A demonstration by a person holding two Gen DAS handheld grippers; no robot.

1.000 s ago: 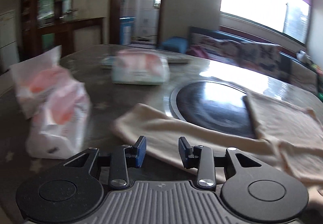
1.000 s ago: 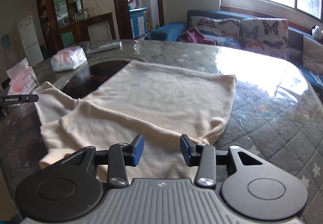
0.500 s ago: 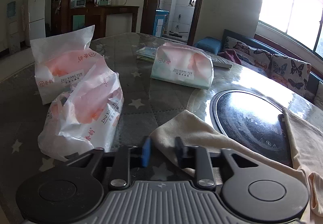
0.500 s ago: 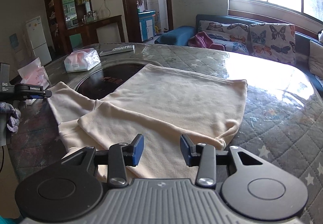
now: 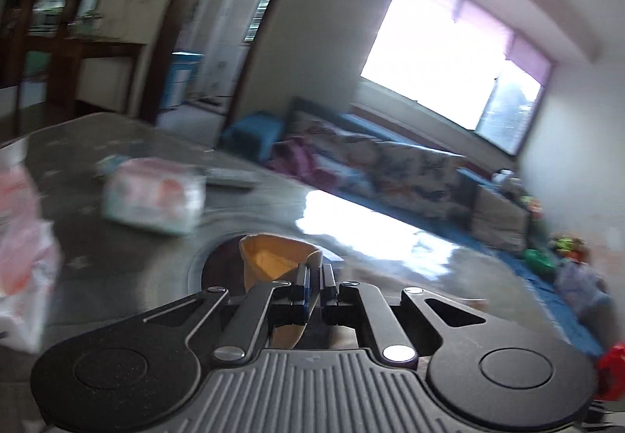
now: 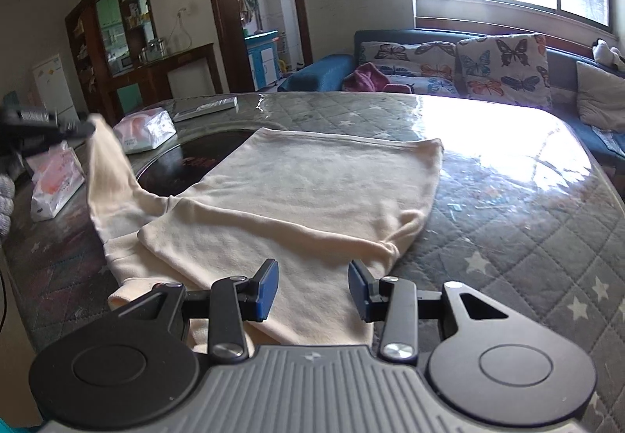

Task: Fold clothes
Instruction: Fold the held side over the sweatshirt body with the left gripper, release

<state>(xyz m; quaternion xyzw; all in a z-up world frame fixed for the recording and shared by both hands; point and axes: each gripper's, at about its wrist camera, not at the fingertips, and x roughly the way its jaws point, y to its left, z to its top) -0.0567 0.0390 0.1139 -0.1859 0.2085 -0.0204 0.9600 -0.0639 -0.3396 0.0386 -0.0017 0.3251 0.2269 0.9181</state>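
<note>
Low in the left wrist view, the left gripper (image 5: 315, 286) has its two fingers nearly together, pinching the end of a cream sleeve (image 5: 273, 261) that bunches up just above the fingertips at the centre of the frame. This view is blurred. In the right wrist view, the same gripper appears at the far left edge, mid-height, holding the sleeve end lifted off the table (image 6: 527, 206) so the fabric slopes down toward the rest of the cream garment (image 6: 312, 194). That garment lies spread flat across the middle of the frame, partly over a dark round inset (image 6: 187, 163) in the table. At the bottom centre, the right gripper (image 6: 313, 290) has its blue-padded fingers wide apart, holding nothing, above the near edge of the garment. Pink-and-white tissue packs (image 6: 144, 130) sit on the table at the left of the frame.
</note>
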